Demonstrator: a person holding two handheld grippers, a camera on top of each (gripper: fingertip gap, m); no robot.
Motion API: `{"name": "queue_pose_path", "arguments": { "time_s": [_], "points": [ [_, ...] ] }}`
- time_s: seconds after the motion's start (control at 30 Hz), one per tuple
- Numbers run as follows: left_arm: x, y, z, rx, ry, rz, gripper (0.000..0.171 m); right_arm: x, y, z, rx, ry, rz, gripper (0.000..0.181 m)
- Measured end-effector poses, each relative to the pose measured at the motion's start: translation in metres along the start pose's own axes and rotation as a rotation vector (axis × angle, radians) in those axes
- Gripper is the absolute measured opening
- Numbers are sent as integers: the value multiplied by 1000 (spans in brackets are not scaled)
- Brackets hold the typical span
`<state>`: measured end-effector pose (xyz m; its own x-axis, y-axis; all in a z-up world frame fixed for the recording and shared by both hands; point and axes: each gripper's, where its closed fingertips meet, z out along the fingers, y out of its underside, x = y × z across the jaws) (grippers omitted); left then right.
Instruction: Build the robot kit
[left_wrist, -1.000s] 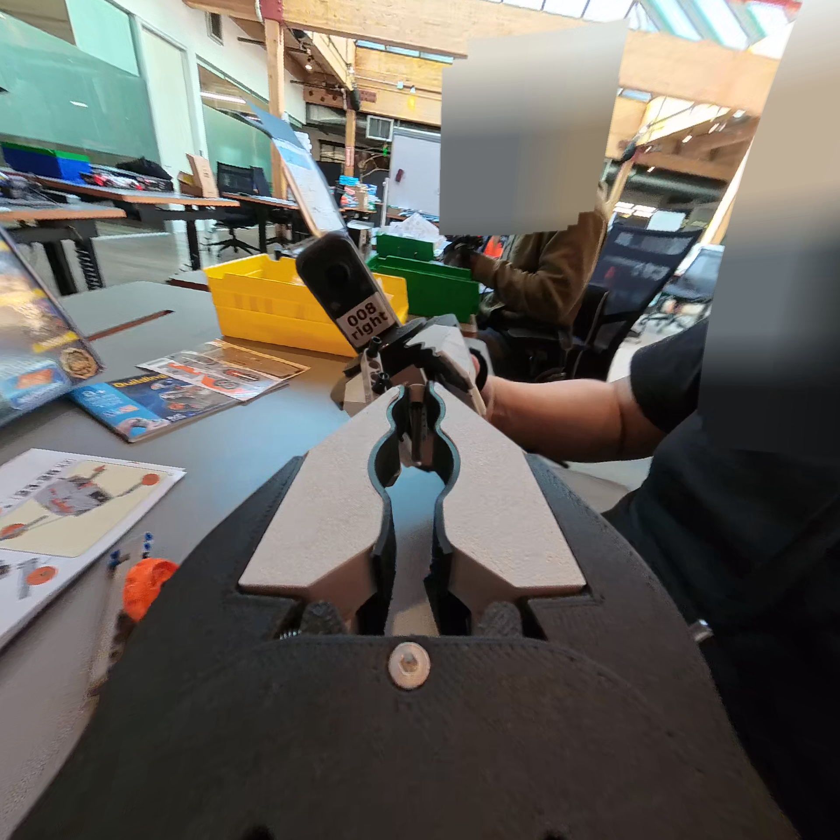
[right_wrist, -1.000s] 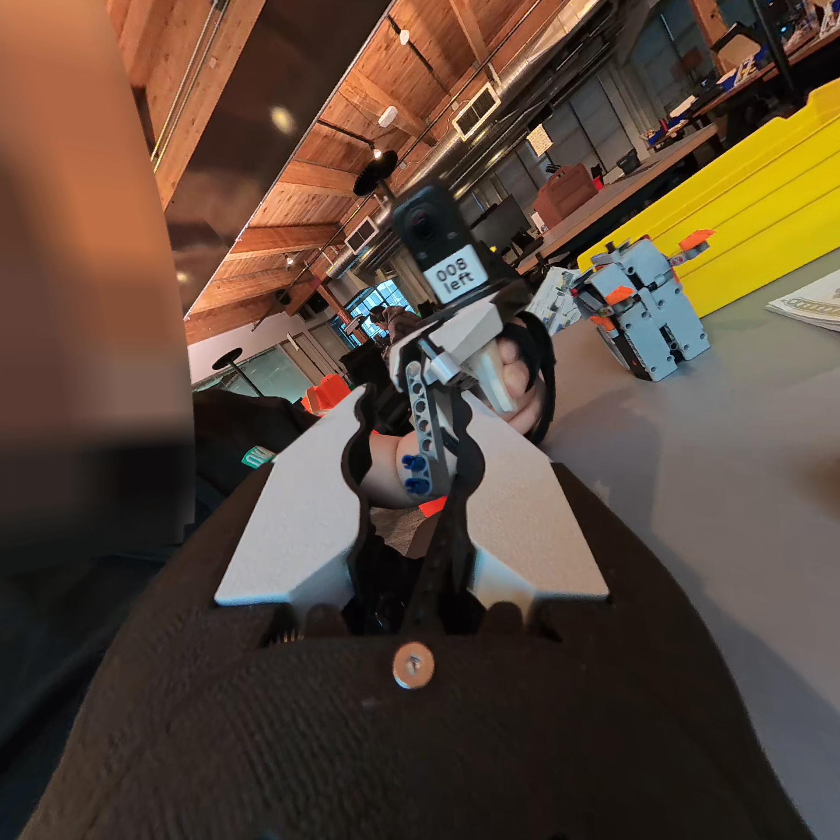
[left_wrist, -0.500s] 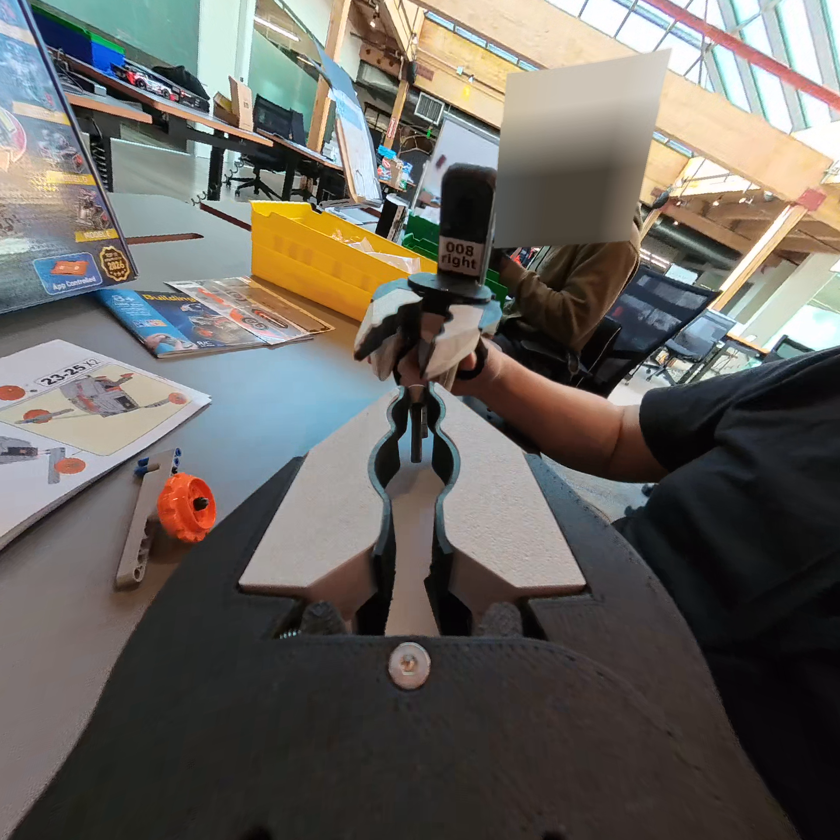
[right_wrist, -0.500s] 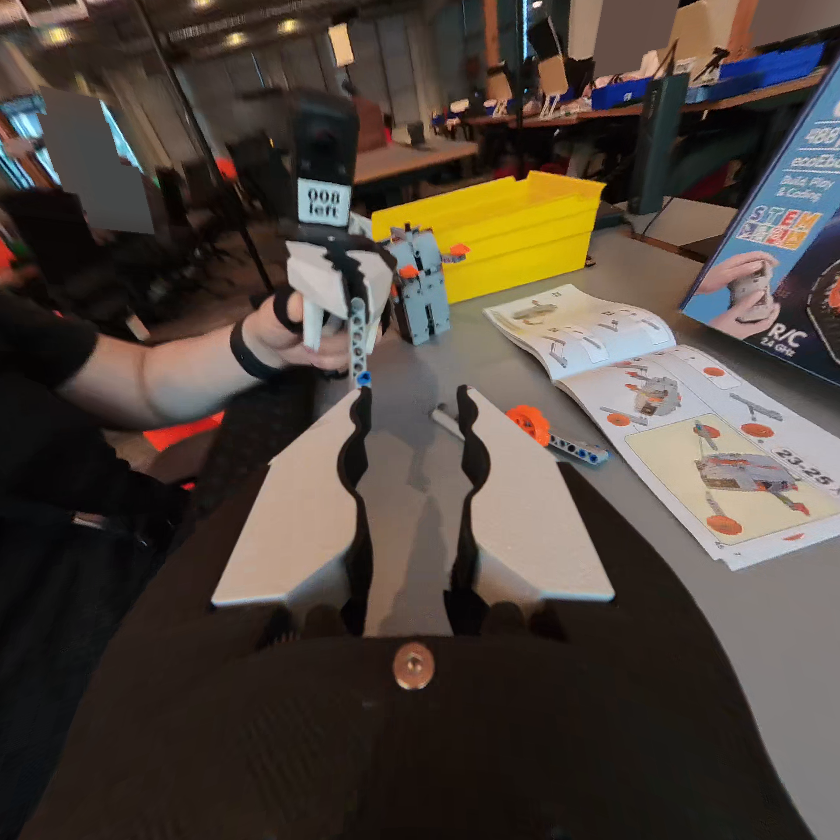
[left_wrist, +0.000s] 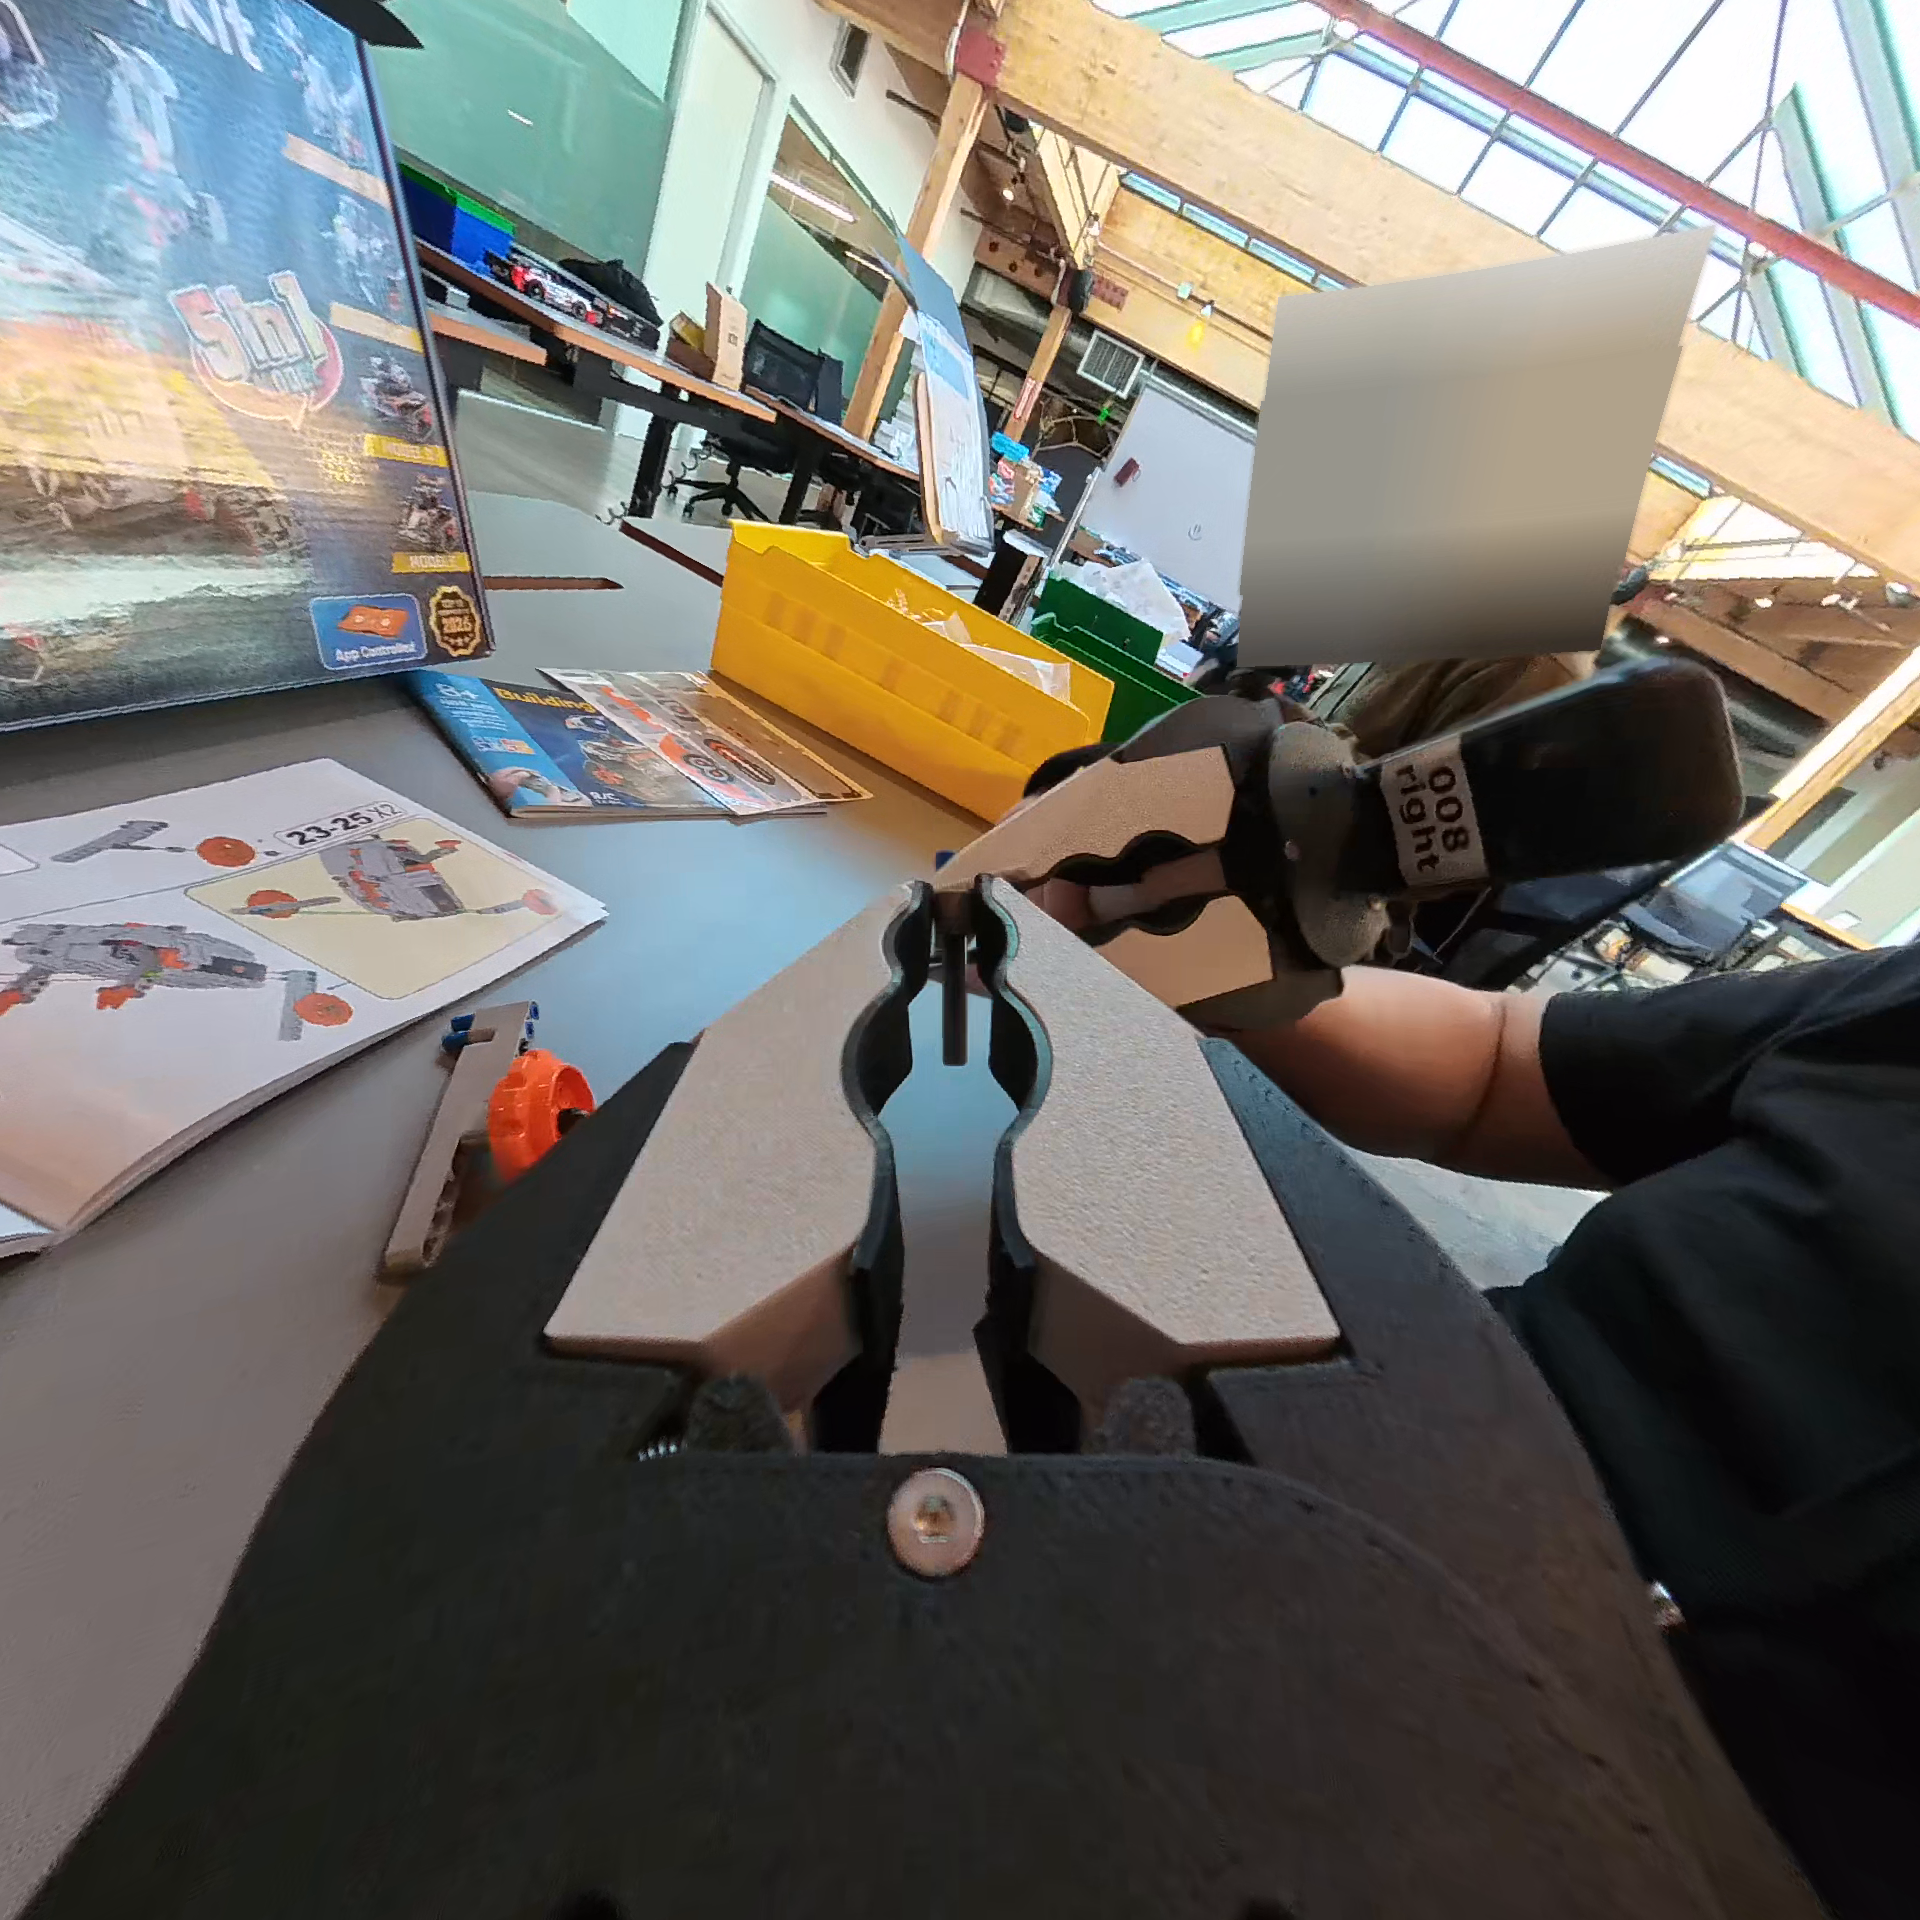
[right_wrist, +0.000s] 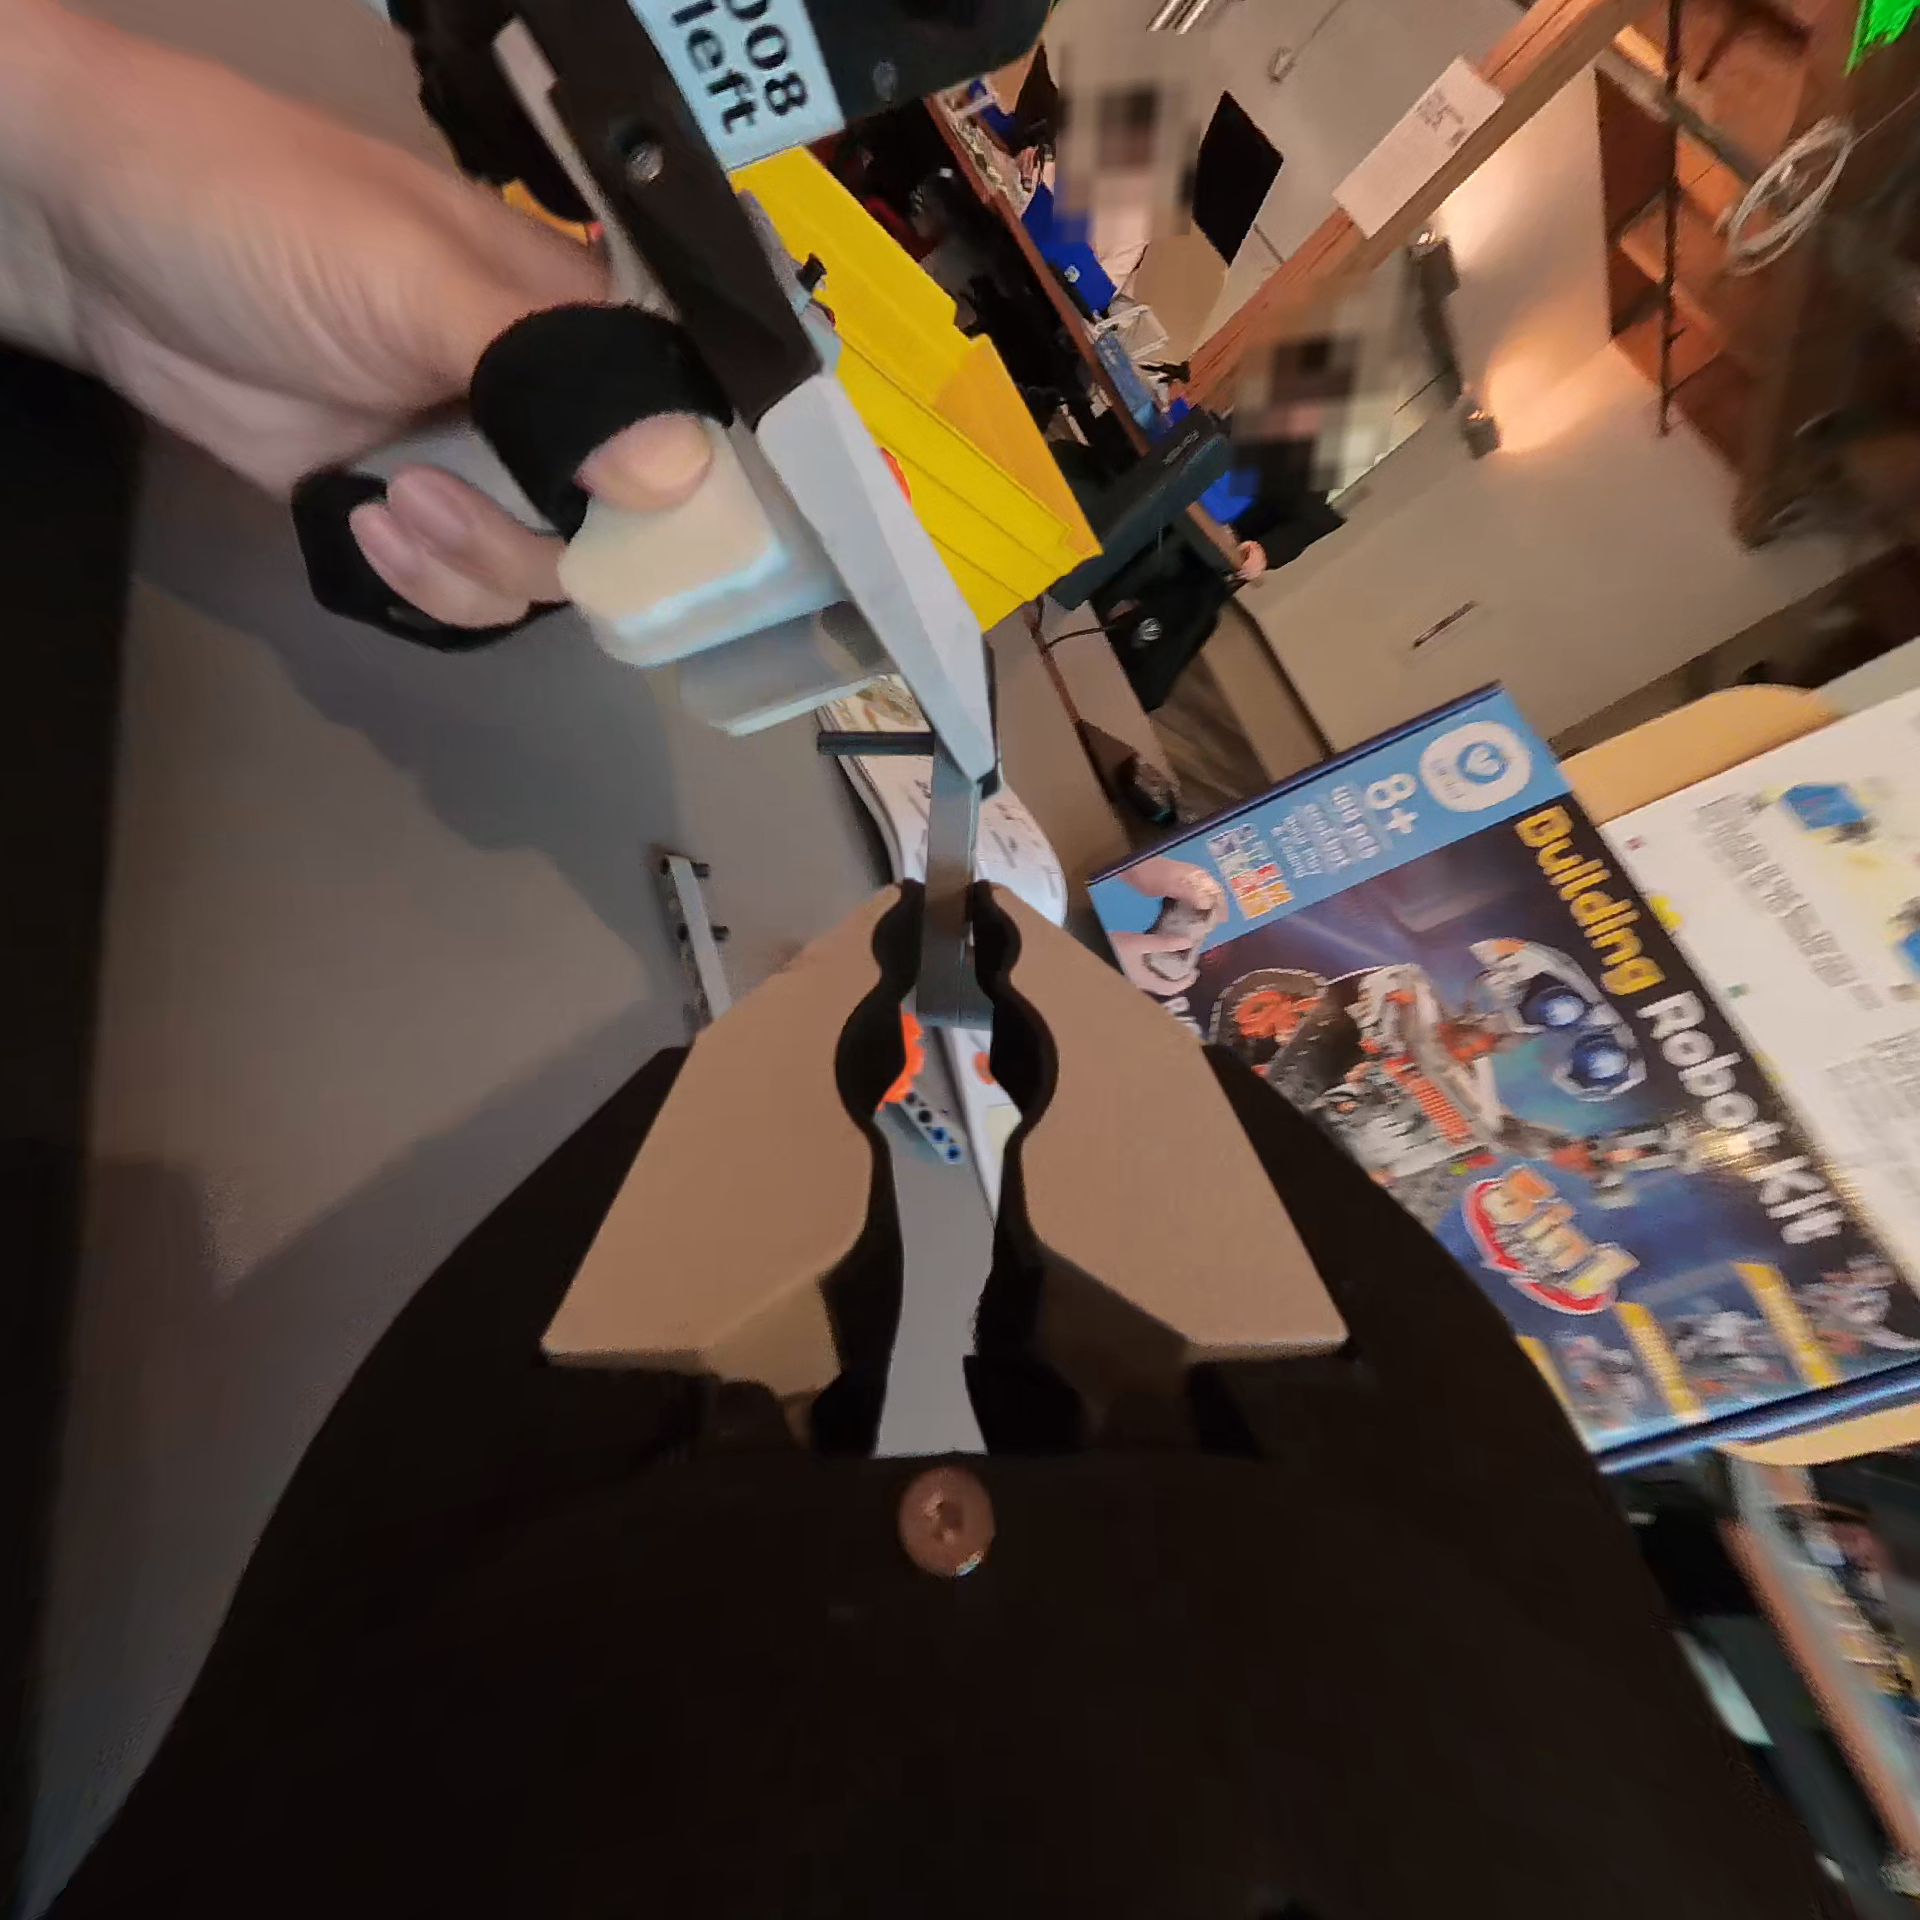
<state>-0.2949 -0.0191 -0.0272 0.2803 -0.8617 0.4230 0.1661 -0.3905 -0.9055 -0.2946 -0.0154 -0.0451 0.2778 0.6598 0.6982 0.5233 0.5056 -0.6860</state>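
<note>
Since half a second ago the right tongs (right_wrist: 945, 900) have swung in from open and apart, rolled onto their side, and closed on the beam (right_wrist: 952, 831). The left tongs (left_wrist: 951, 906) have kept their grip on it.

Both tongs are now narrowed to a slit, each pinching one end of the same grey beam. It hangs in the air above the worktop (left_wrist: 727, 914), close to the edge where the person sits. The two sets of tips almost touch, so little of the beam is free between them.

From the right tongs, the beam's long axis runs straight ahead, in line with the fingers, and up into the left tips. The left tongs come down on it at a slant from the upper left, held in a hand (right_wrist: 312, 270).

Only the right wrist view shows the beam's length. It also shows a black axle (right_wrist: 868, 743) standing out sideways near the beam's upper end.

In the left wrist view the beam is nearly hidden behind the tips. The axle (left_wrist: 953, 997) reads there as a dark rod pointing back between the fingers.

That view also shows a loose beam (left_wrist: 447, 1143) with an orange wheel (left_wrist: 535, 1107) lying on the worktop to the left. Both sit just beside an open booklet (left_wrist: 260, 935), with a box (left_wrist: 208, 364) and a yellow bin (left_wrist: 883, 665) toward the far edge.
</note>
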Motion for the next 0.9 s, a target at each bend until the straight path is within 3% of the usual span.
{"name": "queue_pose_path", "arguments": {
  "time_s": [0.2,0.3,0.57,0.6,0.7,0.77,0.8,0.83,0.9],
  "points": [
    [-1,10,0,-72,44,-75,21,-4,4,-4,-26,53,-312,7],
    [-4,20,-1,-132,26,-58,0,-9,9,-2,-31,48,-342,7],
    [-7,30,1,-190,35,-101,17,-9,16,-3,-57,54,-394,7],
    [-6,35,1,-218,34,-85,8,-8,17,-3,-63,52,-386,7],
    [-7,41,2,-259,10,-48,6,-8,19,-3,-59,45,-361,7],
    [-4,33,1,-218,21,-35,5,1,8,-6,-1,103,-331,10],
    [-3,26,0,-180,31,-46,5,11,-1,-11,51,160,-282,20],
    [-4,19,-2,-142,28,-61,5,26,-10,-19,111,223,-197,31],
    [-6,6,-7,-66,22,-79,5,58,-28,-44,287,307,124,32]
  ]
}}
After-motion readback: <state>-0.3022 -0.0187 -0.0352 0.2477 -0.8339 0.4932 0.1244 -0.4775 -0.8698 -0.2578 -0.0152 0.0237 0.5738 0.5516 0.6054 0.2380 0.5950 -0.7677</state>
